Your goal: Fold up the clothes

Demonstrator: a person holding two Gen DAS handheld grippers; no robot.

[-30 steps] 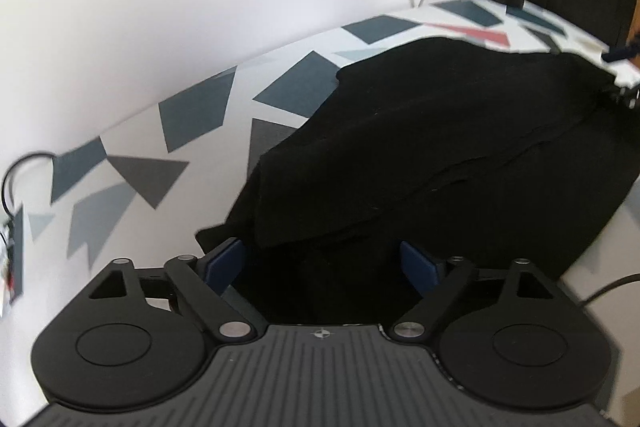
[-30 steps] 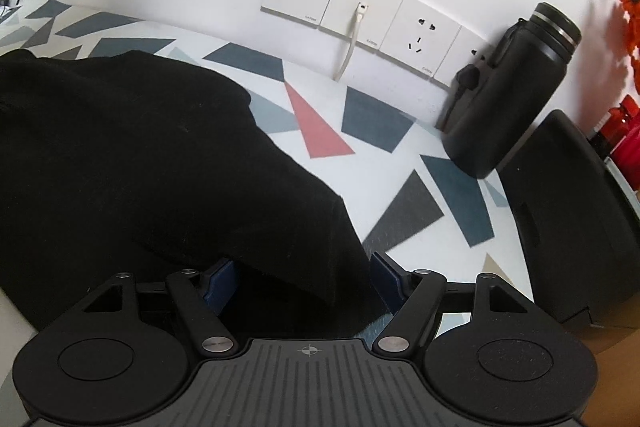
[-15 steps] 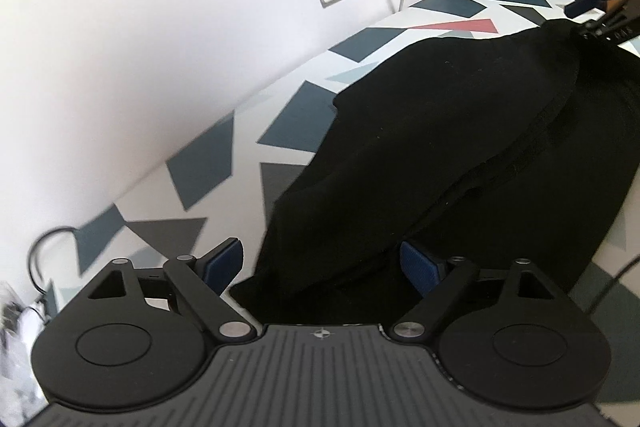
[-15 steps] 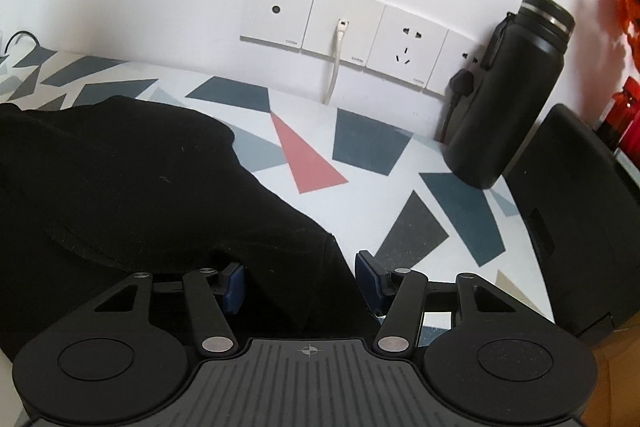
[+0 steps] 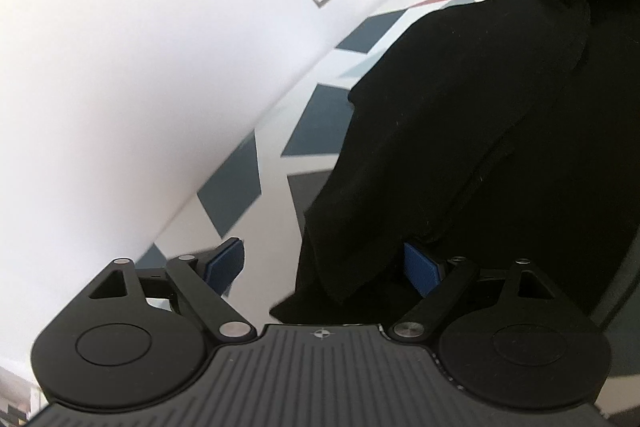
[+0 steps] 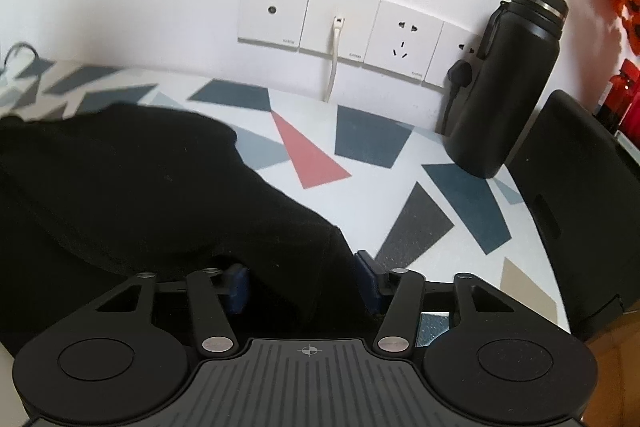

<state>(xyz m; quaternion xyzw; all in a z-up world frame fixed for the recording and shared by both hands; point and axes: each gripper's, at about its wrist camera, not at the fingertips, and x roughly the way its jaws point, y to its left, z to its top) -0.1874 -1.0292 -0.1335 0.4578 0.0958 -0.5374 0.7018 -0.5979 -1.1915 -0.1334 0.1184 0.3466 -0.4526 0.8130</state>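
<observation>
- Between the jaws of the right gripper a bunched fold of the black garment fills the gap; the blue pads have drawn closer than a second ago and appear to pinch the cloth.
- The left gripper has jaws spread wide; the garment's lower edge hangs by the right-hand pad, but whether it grips anything I cannot tell (the left pad stands clear over the tabletop).
- Since the earlier frame the left gripper has swung left and tilted, so the wall now fills more of its view, and the cloth has been drawn up off the tabletop.
- The right gripper points level toward the wall sockets.
- The garment drapes in soft layered folds across the patterned tabletop, stretched between the two grippers.
- Well apart to the right stands a black bottle, upright against the wall.
</observation>
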